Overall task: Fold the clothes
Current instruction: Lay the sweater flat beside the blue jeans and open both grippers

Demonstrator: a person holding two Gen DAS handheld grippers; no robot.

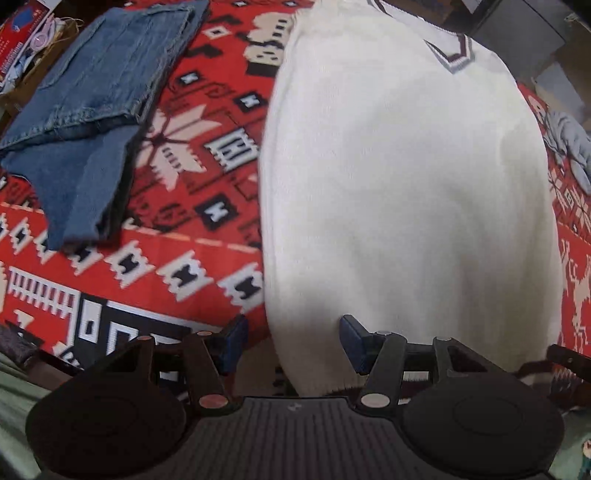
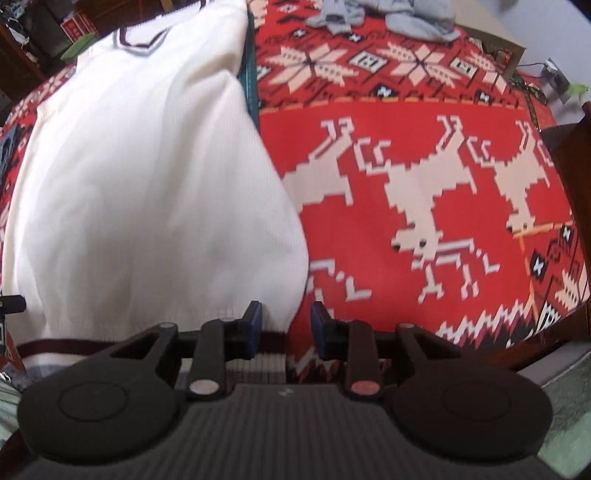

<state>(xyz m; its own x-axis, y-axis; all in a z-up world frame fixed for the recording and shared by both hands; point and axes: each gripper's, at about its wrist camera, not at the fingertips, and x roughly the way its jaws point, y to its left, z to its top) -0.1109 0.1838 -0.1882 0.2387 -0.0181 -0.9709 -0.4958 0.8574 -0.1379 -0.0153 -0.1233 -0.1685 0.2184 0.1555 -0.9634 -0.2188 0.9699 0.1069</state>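
Note:
A white knitted sweater (image 1: pixel 406 184) with a maroon and grey V-neck trim lies flat on a red patterned blanket (image 1: pixel 177 236). My left gripper (image 1: pixel 293 343) points down at its near left corner. The jaws stand wide apart, the sweater's edge lies between them, and the pads are not pressing on it. In the right wrist view the same sweater (image 2: pixel 140 192) fills the left half. My right gripper (image 2: pixel 286 325) hangs over its near right corner, where the striped ribbed hem (image 2: pixel 273 354) shows between the parted fingers. Neither gripper holds anything.
Folded blue jeans (image 1: pixel 88 122) lie on the blanket left of the sweater. A crumpled grey garment (image 2: pixel 388 14) sits at the far right of the blanket (image 2: pixel 406 184). Boxes and clutter (image 1: pixel 22 40) stand beyond the far left edge.

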